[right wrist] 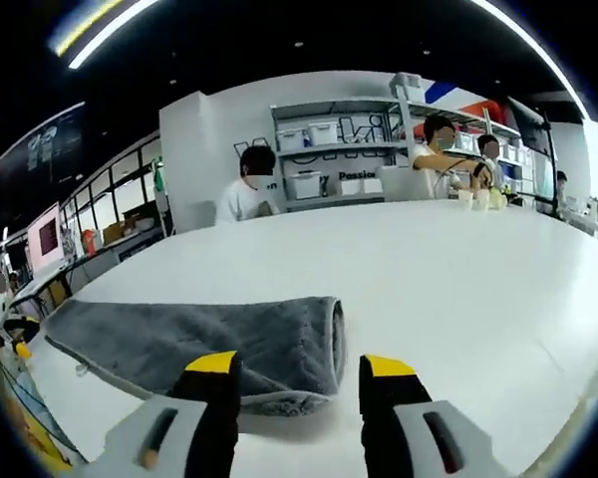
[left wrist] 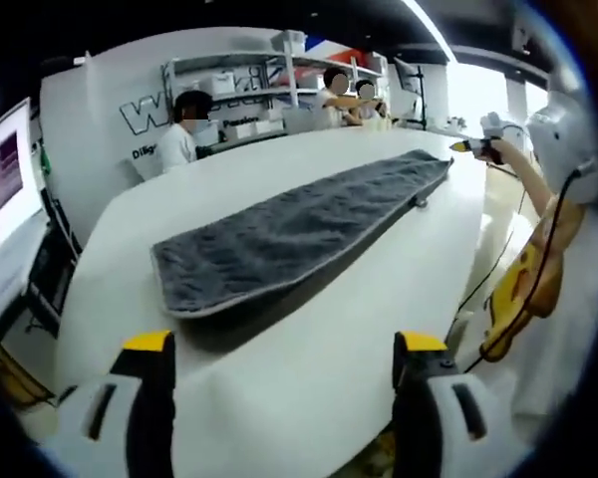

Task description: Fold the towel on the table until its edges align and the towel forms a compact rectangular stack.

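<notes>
Lying folded, grey towel (right wrist: 209, 344) just ahead of right hand-held gripper (right wrist: 291, 383), jaws apart

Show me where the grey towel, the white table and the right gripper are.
Grey terry towel (left wrist: 299, 234): left gripper view, middle of its long folded strip.
White table (right wrist: 458, 269): right gripper view, bare top beyond the towel.
Right gripper (right wrist: 299, 383): right gripper view, midway between its yellow-tipped jaws, standing apart.

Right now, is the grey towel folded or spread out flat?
Folded lengthwise, not yet compact: the towel lies as a long narrow strip on the table, with doubled layers at its near end.
</notes>
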Demonstrator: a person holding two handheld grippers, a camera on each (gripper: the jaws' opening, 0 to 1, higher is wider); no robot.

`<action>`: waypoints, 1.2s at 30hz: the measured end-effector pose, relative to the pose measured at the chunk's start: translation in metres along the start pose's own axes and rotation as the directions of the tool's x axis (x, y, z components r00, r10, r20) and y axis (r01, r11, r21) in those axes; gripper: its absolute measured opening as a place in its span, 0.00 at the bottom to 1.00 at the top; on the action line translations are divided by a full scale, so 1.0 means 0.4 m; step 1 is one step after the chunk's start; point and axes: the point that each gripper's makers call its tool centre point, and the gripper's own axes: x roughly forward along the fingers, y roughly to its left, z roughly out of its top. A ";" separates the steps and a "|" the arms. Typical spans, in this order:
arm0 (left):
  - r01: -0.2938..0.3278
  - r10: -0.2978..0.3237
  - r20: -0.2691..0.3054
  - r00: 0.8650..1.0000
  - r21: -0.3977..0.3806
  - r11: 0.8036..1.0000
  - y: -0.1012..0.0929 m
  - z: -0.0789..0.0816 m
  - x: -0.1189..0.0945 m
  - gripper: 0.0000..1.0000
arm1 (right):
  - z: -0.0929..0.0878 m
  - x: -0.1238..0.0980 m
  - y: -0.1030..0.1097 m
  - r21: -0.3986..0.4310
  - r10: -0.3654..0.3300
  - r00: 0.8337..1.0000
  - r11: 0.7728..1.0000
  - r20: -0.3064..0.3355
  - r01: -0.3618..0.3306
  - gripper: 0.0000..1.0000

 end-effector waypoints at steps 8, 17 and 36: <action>0.019 -0.019 -0.005 1.000 0.013 1.000 -0.003 0.003 0.011 0.93 | -0.038 0.087 -0.063 0.061 0.037 0.990 0.998 -0.138 -0.029 0.31; 0.007 -0.007 -0.010 1.000 -0.022 1.000 0.010 -0.008 0.018 0.92 | -0.062 0.121 -0.051 0.064 0.069 0.981 0.996 -0.180 -0.059 0.32; 0.021 -0.022 -0.006 1.000 -0.038 0.999 0.008 -0.011 0.038 0.91 | -0.069 0.125 -0.049 -0.010 0.085 0.982 0.996 -0.171 -0.088 0.16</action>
